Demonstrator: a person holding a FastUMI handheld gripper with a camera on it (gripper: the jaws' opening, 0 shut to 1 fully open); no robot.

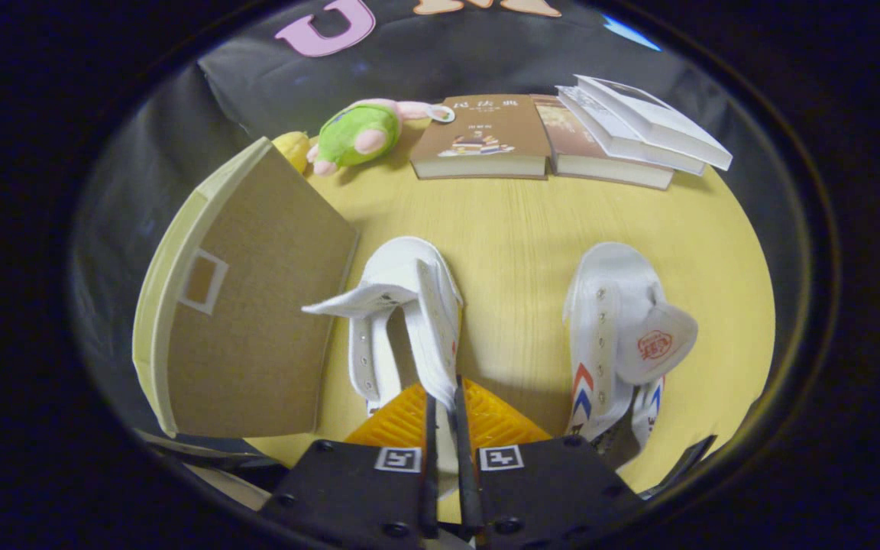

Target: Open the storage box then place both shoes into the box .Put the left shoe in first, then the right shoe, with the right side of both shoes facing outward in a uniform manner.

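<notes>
shoe gripped at its side wall.
fingers were clamped on it; second shoe lay right of them.

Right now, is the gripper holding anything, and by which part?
Yes. The gripper is shut on the left shoe, pinching the side wall of its upper at the collar edge, near the heel.

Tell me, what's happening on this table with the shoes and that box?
A hand-held claw is pinched on the side of one white shoe, its fingers closed on the edge of the shoe's opening. Beside that shoe a cardboard box lid stands open. The other white shoe lies apart on the wooden table, untouched. Beyond them sit a plush toy and some books. No shoe is in the box yet.
</notes>
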